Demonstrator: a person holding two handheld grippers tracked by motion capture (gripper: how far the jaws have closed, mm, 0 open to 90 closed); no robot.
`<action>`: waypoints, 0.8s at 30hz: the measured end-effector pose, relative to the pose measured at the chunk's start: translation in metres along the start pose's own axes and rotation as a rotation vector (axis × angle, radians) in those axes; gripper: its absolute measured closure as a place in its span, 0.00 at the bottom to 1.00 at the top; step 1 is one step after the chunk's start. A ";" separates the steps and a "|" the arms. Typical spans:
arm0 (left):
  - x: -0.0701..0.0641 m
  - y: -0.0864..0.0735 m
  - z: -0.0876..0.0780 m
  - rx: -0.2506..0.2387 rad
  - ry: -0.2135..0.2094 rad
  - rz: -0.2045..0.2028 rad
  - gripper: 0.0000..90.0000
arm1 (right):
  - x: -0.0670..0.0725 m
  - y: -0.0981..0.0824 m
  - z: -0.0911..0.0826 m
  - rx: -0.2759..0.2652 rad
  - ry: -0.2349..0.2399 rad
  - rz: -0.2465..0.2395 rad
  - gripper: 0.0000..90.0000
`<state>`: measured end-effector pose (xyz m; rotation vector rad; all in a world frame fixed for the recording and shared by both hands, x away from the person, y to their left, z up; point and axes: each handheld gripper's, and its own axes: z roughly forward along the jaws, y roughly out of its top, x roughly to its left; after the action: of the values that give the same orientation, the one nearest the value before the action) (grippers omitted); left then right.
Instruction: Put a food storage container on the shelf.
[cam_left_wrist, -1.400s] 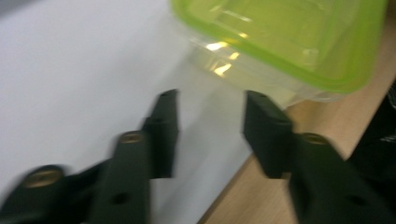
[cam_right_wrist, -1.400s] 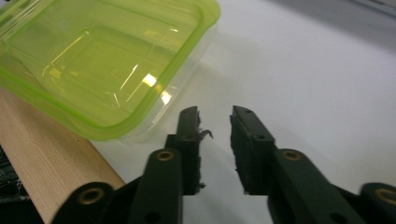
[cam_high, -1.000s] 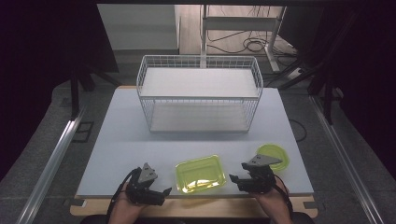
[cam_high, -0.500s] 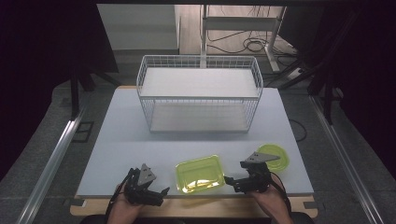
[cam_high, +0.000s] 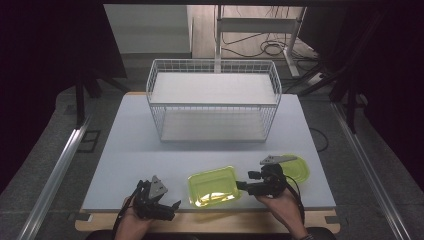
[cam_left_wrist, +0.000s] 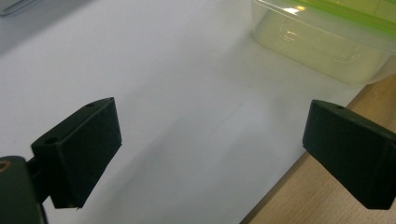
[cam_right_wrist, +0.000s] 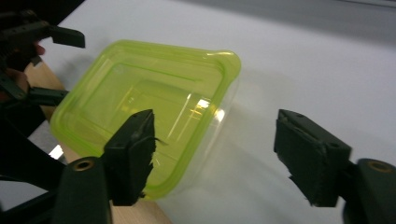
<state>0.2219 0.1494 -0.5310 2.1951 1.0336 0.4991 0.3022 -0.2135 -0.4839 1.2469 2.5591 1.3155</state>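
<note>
You held your right gripper (cam_high: 243, 186) wide open and empty, one jaw beside the near corner of the translucent lime-green plastic container (cam_high: 212, 186), apparently lining up a grasp. Your left gripper (cam_high: 172, 206), also open and empty, hovered just left of it at the white table's (cam_high: 125, 150) front edge.

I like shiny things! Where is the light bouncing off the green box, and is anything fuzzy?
Right gripper view: white glints sit on the clear green plastic box, near its middle and low left rim; the open right claw looks soft up close. Left gripper view: a bright spot marks the box's rim. High view: a pale glow lies inside the box.
</note>
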 end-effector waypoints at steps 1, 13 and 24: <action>0.000 0.000 0.000 -0.001 0.001 0.000 0.05 | -0.001 0.001 0.001 0.001 0.014 0.007 0.37; 0.002 0.000 0.000 -0.008 -0.001 -0.006 0.05 | -0.011 0.013 0.026 0.094 0.096 0.099 0.61; 0.000 0.000 0.001 -0.001 -0.004 0.007 0.05 | -0.021 0.017 0.036 0.140 0.192 0.221 0.84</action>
<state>0.2226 0.1491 -0.5316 2.1981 1.0239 0.4981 0.3392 -0.1973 -0.5024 1.5397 2.7525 1.3759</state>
